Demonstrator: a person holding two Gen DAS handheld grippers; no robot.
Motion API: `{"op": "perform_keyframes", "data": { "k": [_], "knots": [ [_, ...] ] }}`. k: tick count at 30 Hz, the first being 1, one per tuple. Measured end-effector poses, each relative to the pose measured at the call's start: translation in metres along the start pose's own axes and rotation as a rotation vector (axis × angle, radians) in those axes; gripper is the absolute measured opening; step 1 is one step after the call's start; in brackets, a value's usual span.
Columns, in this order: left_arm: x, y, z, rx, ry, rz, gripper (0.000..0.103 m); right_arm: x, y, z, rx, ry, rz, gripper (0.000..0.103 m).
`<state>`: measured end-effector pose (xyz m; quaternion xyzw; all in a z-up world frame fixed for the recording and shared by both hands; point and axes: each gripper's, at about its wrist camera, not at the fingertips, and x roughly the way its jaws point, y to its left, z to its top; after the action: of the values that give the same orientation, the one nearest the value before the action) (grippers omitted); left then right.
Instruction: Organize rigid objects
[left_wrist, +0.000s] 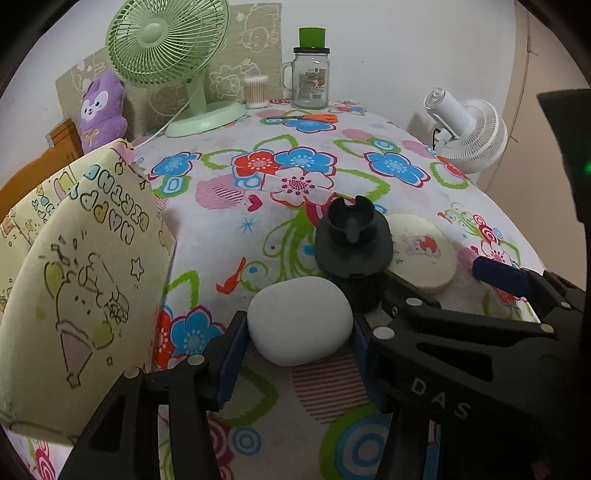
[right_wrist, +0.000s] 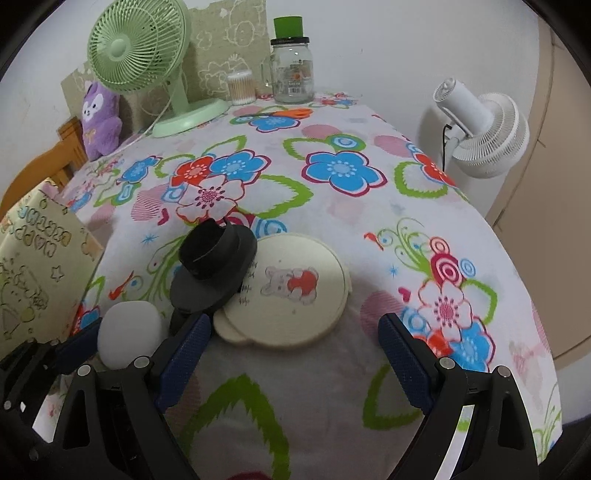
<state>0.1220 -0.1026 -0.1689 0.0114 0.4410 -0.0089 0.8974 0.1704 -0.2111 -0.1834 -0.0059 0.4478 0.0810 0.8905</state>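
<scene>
My left gripper (left_wrist: 299, 326) is shut on a smooth white rounded object (left_wrist: 299, 317), its blue pads pressing both sides, low over the flowered tablecloth. Just beyond it stands a black round stand (left_wrist: 352, 240), which overlaps the left edge of a cream round disc with a bear picture (right_wrist: 295, 284). My right gripper (right_wrist: 295, 321) is open wide with nothing between its fingers, and the disc's near edge lies just ahead of the gap. Its left finger (right_wrist: 184, 350) sits close beside the white object (right_wrist: 129, 332). A yellow birthday-print bag (left_wrist: 74, 277) stands at the left.
At the back of the table are a green desk fan (left_wrist: 166, 55), a glass jar with a green lid (left_wrist: 310, 74), a cotton swab tub (left_wrist: 255, 90), orange scissors (left_wrist: 317, 118) and a purple plush (left_wrist: 101, 107). A white fan (right_wrist: 480, 129) stands off the table's right edge.
</scene>
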Motion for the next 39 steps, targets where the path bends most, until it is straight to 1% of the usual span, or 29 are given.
{"op": "perform_keyframes", "data": {
  "k": [7,9,10,12,14,18,23,39],
  "knots": [
    [0.007,0.004,0.009,-0.023,0.001,-0.003,0.057,0.009,-0.001,0.011,0.011,0.002,-0.024,0.093],
    [0.008,0.003,0.010,-0.019,0.003,0.000,0.057,0.010,0.002,0.012,-0.005,-0.005,-0.041,0.083],
    [0.009,0.002,0.010,-0.011,-0.002,0.002,0.057,0.010,0.003,0.013,-0.013,-0.005,-0.063,0.075],
    [0.009,0.001,0.009,-0.002,-0.004,0.007,0.057,0.010,0.003,0.013,-0.015,-0.004,-0.071,0.075],
    [0.009,0.002,0.009,-0.006,0.004,-0.010,0.057,0.010,0.002,0.013,-0.009,-0.006,-0.068,0.074],
    [0.007,-0.001,0.008,0.005,0.002,-0.019,0.057,0.005,-0.001,0.009,0.010,-0.010,-0.058,0.074],
    [0.000,-0.006,0.007,0.016,-0.005,-0.037,0.057,-0.004,-0.006,0.004,0.036,-0.015,-0.066,0.074],
    [-0.038,-0.014,0.005,0.030,-0.053,-0.064,0.057,-0.056,-0.006,0.000,0.054,-0.094,-0.079,0.074]
  ]
}}
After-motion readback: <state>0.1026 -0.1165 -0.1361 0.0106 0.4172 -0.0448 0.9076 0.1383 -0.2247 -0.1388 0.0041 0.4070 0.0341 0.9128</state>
